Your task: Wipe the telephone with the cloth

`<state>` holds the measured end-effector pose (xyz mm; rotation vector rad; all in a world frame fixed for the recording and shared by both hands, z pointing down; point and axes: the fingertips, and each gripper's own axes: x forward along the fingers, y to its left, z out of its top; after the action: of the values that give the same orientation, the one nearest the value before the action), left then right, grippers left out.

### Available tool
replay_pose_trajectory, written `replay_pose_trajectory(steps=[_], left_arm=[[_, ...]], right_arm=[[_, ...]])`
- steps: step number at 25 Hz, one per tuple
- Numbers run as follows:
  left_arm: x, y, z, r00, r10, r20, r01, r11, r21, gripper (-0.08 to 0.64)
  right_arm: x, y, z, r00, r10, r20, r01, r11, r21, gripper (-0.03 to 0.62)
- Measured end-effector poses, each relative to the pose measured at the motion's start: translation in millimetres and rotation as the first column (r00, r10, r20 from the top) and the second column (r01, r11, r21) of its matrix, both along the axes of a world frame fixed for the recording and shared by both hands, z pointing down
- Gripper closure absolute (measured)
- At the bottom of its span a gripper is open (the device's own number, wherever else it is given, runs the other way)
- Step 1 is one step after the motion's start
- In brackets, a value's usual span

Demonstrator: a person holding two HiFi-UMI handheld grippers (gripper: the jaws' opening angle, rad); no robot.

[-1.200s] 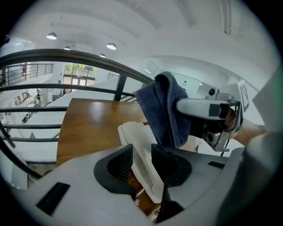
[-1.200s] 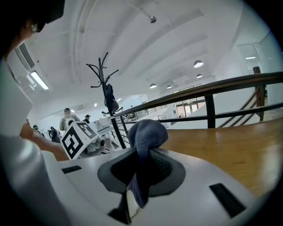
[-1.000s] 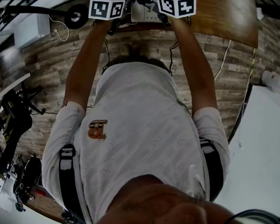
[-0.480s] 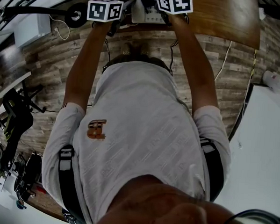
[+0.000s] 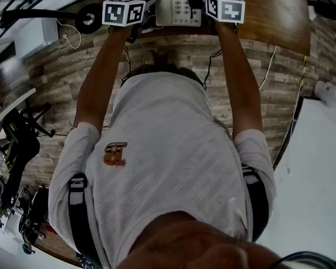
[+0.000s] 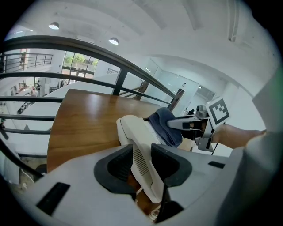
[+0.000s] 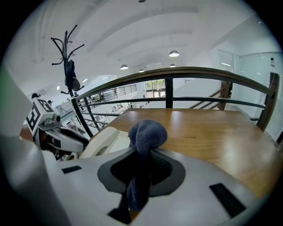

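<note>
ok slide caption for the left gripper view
Left claw grips the telephone handset; right claw holds a blue cloth beside it.

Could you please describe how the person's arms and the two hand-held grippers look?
The left hand-held gripper and right hand-held gripper each have a pale grey body, black jaw pads and a white cube with black square markers. Thin dark cables run from them. The shirt is white and short-sleeved.

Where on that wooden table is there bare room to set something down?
The table is bare from the cloth in the right gripper out to the railing. Another bare patch lies beside the handset that the left gripper clamps. Crowded: the near edge, where both grippers meet at the telephone.
</note>
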<state>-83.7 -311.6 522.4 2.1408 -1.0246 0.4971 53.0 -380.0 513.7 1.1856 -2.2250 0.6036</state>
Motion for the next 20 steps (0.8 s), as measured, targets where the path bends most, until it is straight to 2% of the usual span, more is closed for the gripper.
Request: replay_pose_trajectory(steps=[3, 8, 14, 20], left_arm=[[-1, 0, 1, 1.0, -0.004, -0.003, 0.004, 1.0, 0.001, 0.42], [-1, 1, 1, 1.0, -0.005, -0.002, 0.005, 1.0, 0.001, 0.42], [0, 2, 1, 1.0, -0.004, -0.007, 0.004, 1.0, 0.003, 0.42], [0, 4, -1, 1.0, 0.003, -0.005, -0.003, 1.0, 0.003, 0.42]], right_arm=[[5, 8, -15, 1.0, 0.015, 0.02, -0.016, 0.999, 0.032, 0.52], [-20, 34, -49, 0.989, -0.058, 0.136, 0.047, 0.996, 0.08, 0.52], [-71, 66, -62, 0.935, -0.116, 0.334, 0.117, 0.993, 0.015, 0.52], [-93, 76, -35, 0.945, -0.114, 0.305, 0.133, 0.99, -0.04, 0.52]])
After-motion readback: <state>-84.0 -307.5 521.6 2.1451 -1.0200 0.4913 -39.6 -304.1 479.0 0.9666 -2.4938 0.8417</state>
